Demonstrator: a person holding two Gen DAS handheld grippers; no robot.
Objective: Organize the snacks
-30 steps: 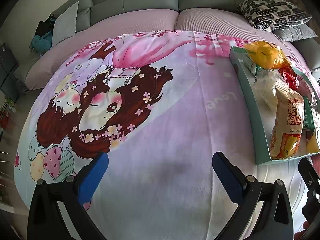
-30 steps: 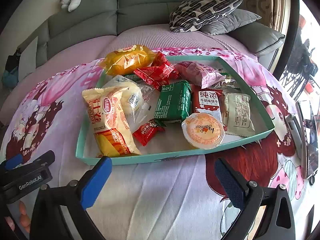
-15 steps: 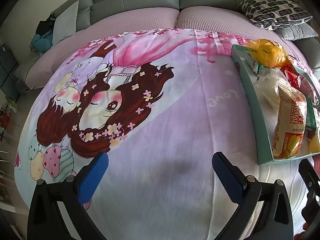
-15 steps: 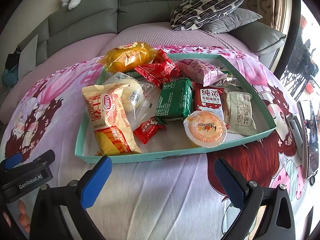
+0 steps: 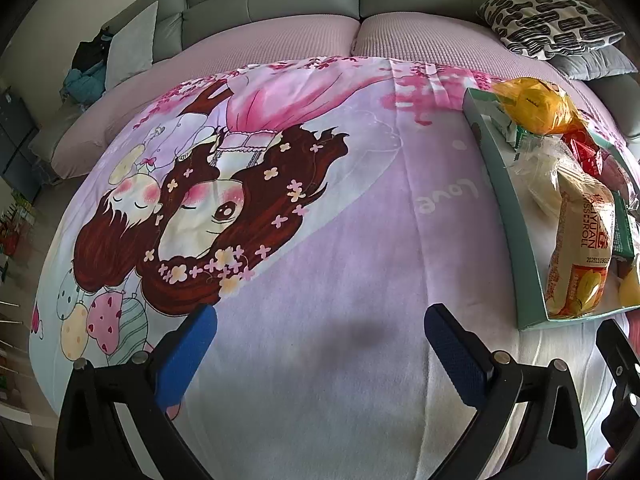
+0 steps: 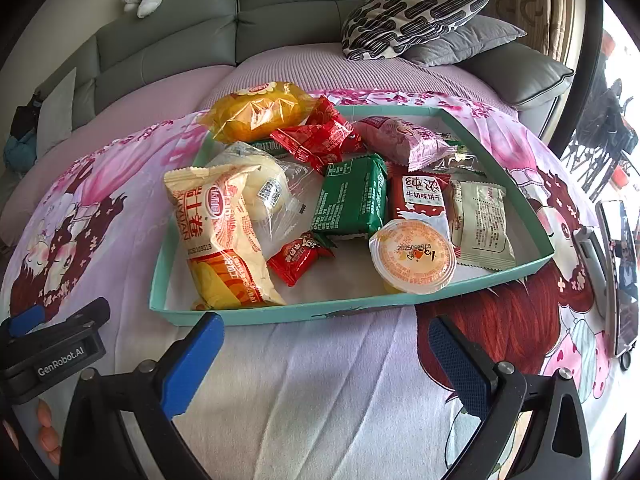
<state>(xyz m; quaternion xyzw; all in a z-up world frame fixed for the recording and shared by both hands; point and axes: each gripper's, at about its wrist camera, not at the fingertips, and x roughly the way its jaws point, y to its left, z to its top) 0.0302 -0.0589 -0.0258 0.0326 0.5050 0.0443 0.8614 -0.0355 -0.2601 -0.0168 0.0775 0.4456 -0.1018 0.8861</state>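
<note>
Both claws hang low over the bed, each spread wide with nothing between its blue pads. The left claw (image 5: pixel 320 344) sits over a bare stretch of the cartoon-print blanket (image 5: pixel 280 240), well to the left of the snacks. The right claw (image 6: pixel 326 348) hovers just short of the near rim of the teal tray (image 6: pixel 280 314), pointing straight at it.

The tray lies flat on the blanket and holds all the snacks in a loose heap. Along its left side lies a long cream-and-orange roll packet (image 6: pixel 220 236), partly over a clear bag with a pale bun (image 6: pixel 264 188) inside. At the far left corner a yellow bag (image 6: pixel 256 112) rests on the rim. Beside it are red wrappers (image 6: pixel 316 140) and a pink packet (image 6: pixel 404 140). In the middle sits a green packet (image 6: pixel 352 196), with a red-and-white biscuit pack (image 6: pixel 422 200) touching its right side and a cream sachet (image 6: pixel 480 224) further right. Near the front, a small red candy (image 6: pixel 300 256) lies on the tray floor, and a sealed orange jelly cup (image 6: pixel 412 256) stands close to the near rim.

Behind the tray, a black-and-white patterned pillow (image 6: pixel 412 16) leans on a grey pillow (image 6: pixel 464 40) against the grey headboard.
</note>
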